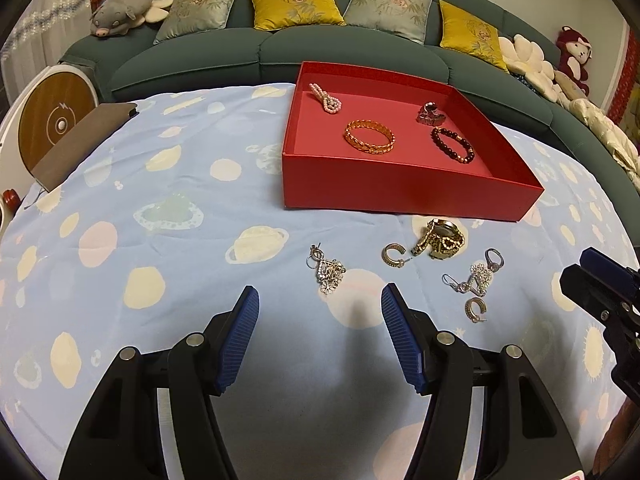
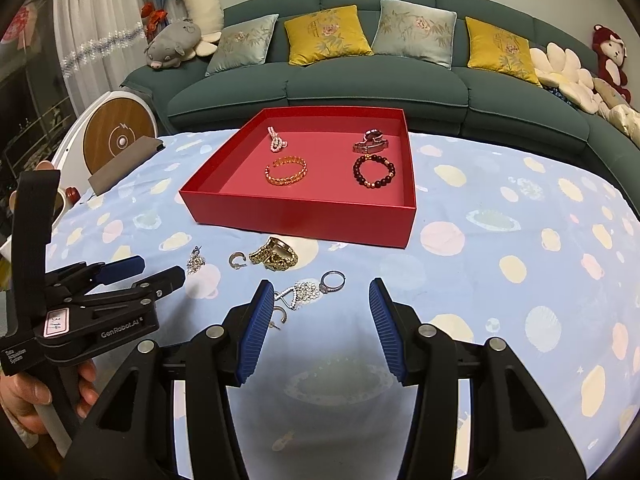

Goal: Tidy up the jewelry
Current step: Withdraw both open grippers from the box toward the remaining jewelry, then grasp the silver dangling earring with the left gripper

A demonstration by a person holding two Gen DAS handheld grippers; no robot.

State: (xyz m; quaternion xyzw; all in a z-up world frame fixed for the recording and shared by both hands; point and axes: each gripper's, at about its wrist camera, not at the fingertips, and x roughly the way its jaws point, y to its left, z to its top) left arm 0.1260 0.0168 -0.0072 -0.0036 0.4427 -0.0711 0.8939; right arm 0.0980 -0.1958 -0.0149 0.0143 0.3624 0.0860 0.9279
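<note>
Both wrist views low over table, facing sofa (sharing red box (image 1: 400,194))

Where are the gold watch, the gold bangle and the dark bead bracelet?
gold watch (image 1: 442,238), left wrist view, on its dial.
gold bangle (image 2: 286,179), right wrist view, on its near band.
dark bead bracelet (image 2: 362,179), right wrist view, on its beads.

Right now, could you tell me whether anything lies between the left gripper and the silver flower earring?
Nothing visible does. The left gripper, jaws open, faces the silver flower earring across bare tablecloth. The gold watch lies off to the right.
</note>
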